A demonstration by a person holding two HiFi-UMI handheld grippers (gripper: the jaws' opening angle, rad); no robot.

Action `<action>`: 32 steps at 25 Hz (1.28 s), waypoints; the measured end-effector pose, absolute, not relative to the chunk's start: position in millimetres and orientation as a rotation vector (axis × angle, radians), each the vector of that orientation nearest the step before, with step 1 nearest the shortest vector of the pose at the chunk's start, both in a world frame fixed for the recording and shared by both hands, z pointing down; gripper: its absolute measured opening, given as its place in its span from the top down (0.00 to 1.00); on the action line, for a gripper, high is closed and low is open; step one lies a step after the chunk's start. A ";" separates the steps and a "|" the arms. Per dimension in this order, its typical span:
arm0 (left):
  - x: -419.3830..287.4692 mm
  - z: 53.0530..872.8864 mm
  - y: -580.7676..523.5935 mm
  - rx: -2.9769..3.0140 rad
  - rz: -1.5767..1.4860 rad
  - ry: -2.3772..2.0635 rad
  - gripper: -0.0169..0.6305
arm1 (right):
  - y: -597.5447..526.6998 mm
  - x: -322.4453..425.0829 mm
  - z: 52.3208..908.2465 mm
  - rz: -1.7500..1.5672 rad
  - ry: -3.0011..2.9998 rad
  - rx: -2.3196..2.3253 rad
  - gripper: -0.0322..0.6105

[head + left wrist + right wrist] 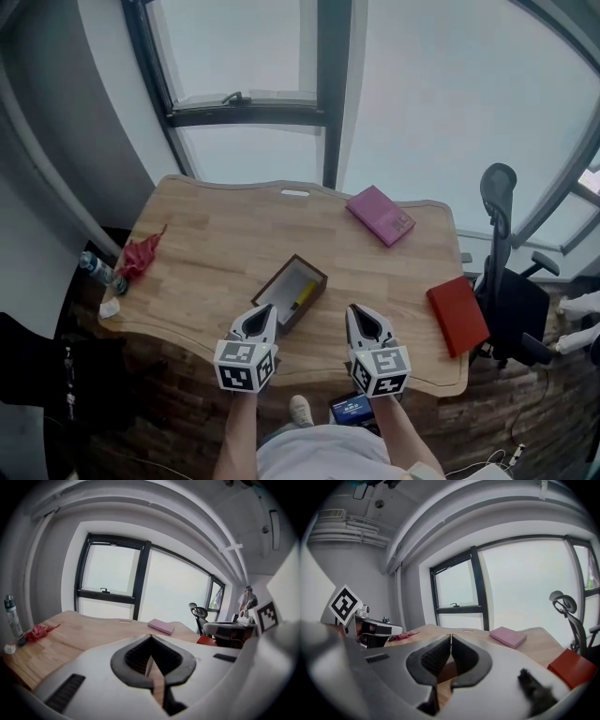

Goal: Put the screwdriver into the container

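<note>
Screwdriver (303, 294) is lying inside the container (281, 282), tucked along its right-hand inner wall. Only a slim yellow length of it shows, so the tip can't be made out. The container is a small dark brown open-top box, rectangular with a pale inside, sitting skewed near the middle of the front edge of the surface (216, 234), which is light wood grain with a wavy outline.

The head view is the only one that looks into the box. It also shows a flat pink book (381, 215) near the far right corner, a red book (457, 315) at the right edge, a crumpled red scrap (141, 255) by the left edge and a black office chair (506, 281) off the right side.

The left tool's view adds things the head view doesn't: the clear plastic bottle (12, 619) stands upright at the left edge, and a person (247, 603) is standing far off past the chair. The right tool's view catches the marker cube (345, 604) of the other tool off to its left.

Pose-wise, the left tool (271, 309) and right tool (353, 309) are held side by side over the front edge, noses aimed across the surface at the big window (253, 56) and tipped a little down, with bare forearms coming in from below. Both are clenched on nothing, with the ribbed dark pads (136, 656) meeting at the tips in each tool's own view.
</note>
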State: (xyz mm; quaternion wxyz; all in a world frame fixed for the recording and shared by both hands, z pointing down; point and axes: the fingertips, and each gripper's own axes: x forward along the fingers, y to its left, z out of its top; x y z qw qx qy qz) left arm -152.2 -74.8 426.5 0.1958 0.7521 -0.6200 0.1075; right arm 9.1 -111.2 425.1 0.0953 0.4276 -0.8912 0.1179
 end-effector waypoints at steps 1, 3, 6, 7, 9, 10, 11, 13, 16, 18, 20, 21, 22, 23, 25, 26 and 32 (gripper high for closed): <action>-153.1 422.1 -74.9 2.106 0.304 -1.756 0.95 | -113.1 5.8 422.0 0.342 -2.653 1.250 0.90; -153.8 414.3 -73.4 2.097 0.310 -1.794 0.95 | -114.2 0.6 415.0 0.324 -2.676 1.210 0.90; -154.8 407.8 -71.0 2.072 0.308 -1.857 0.95 | -114.1 -2.9 408.8 0.300 -2.704 1.158 0.90; -154.7 407.1 -71.8 2.064 0.307 -1.870 0.95 | -115.2 -2.5 407.4 0.294 -2.709 1.150 0.90; -152.4 408.0 -71.4 2.052 0.304 -1.880 0.95 | -116.2 0.4 405.3 0.289 -2.708 1.140 0.90; -151.6 408.9 -70.4 2.046 0.304 -1.884 0.95 | -116.0 1.4 405.1 0.287 -2.708 1.132 0.90; -151.5 409.5 -69.9 2.040 0.304 -1.888 0.95 | -116.0 1.8 405.8 0.284 -2.710 1.121 0.90; -151.3 409.7 -70.9 2.033 0.307 -1.896 0.95 | -117.7 3.3 407.3 0.275 -2.714 1.110 0.90; -148.5 408.7 -72.8 2.033 0.306 -1.903 0.95 | -119.4 7.1 408.2 0.267 -2.712 1.105 0.90; -147.2 408.0 -74.4 2.033 0.307 -1.910 0.95 | -121.0 9.9 409.0 0.267 -2.709 1.106 0.90; -145.0 408.7 -75.1 2.034 0.306 -1.911 0.95 | -121.5 14.1 411.5 0.270 -2.704 1.111 0.90; -144.3 409.2 -75.6 2.035 0.306 -1.911 0.95 | -122.0 15.8 412.6 0.272 -2.702 1.114 0.90; -144.4 409.2 -76.7 2.035 0.305 -1.913 0.95 | -123.3 16.5 412.9 0.272 -2.703 1.116 0.90; -145.0 408.8 -77.9 2.036 0.303 -1.915 0.95 | -125.0 16.0 412.1 0.270 -2.706 1.115 0.90; -146.3 408.6 -78.9 2.036 0.303 -1.915 0.95 | -127.1 14.4 410.6 0.267 -2.712 1.115 0.90; -146.2 409.1 -78.7 2.036 0.305 -1.912 0.95 | -126.9 14.5 410.9 0.268 -2.711 1.117 0.90; -142.4 414.0 -77.6 2.036 0.309 -1.890 0.95 | -123.5 16.5 410.9 0.263 -2.700 1.120 0.90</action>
